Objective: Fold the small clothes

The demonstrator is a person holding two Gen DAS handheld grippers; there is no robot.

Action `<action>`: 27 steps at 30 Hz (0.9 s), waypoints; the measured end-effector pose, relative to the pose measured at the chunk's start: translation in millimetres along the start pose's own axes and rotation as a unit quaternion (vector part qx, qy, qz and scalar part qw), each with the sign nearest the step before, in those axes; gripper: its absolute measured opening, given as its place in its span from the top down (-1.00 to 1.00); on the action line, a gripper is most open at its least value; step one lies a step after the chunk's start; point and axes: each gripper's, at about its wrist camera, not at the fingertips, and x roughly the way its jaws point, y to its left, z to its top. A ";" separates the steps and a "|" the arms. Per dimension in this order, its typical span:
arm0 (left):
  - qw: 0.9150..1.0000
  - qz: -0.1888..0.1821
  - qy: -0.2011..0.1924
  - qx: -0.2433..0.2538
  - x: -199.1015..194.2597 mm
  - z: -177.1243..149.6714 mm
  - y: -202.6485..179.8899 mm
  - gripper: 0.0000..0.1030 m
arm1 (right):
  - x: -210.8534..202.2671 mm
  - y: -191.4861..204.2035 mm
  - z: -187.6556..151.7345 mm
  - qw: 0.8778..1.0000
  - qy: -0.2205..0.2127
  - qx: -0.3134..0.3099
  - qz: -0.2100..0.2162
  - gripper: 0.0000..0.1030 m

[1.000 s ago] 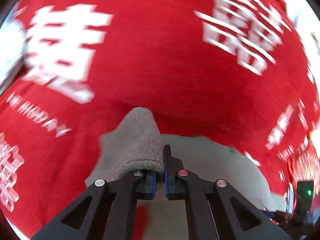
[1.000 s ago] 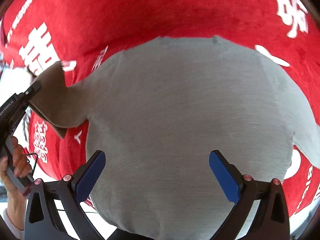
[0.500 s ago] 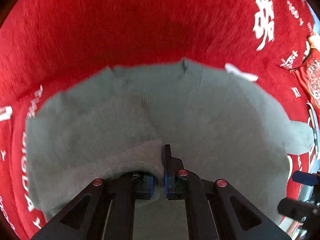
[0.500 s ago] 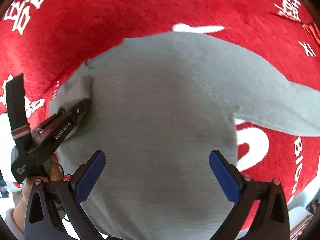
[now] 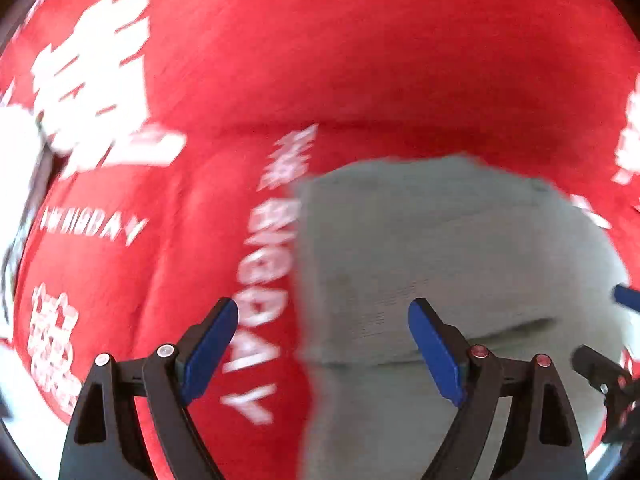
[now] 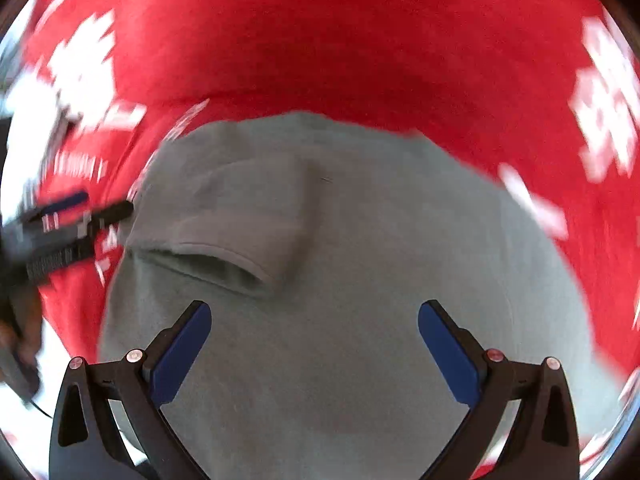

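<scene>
Red printed cloth (image 6: 360,40) carries grey garment (image 6: 360,280), sleeve folded in; left gripper (image 5: 322,344) opening, empty; right gripper (image 6: 314,350) wide, empty.

One grey garment (image 6: 360,280) lies below both grippers; one red printed cloth (image 6: 340,40) lies under it; two grippers: left gripper (image 5: 322,344), right gripper (image 6: 314,348).
</scene>
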 end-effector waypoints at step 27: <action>0.998 -0.010 0.055 -0.010 41.5 -4.3 7.1 -0.71 | 38.4 -131.9 -90.2 0.812 -0.046 0.544 0.208 0.43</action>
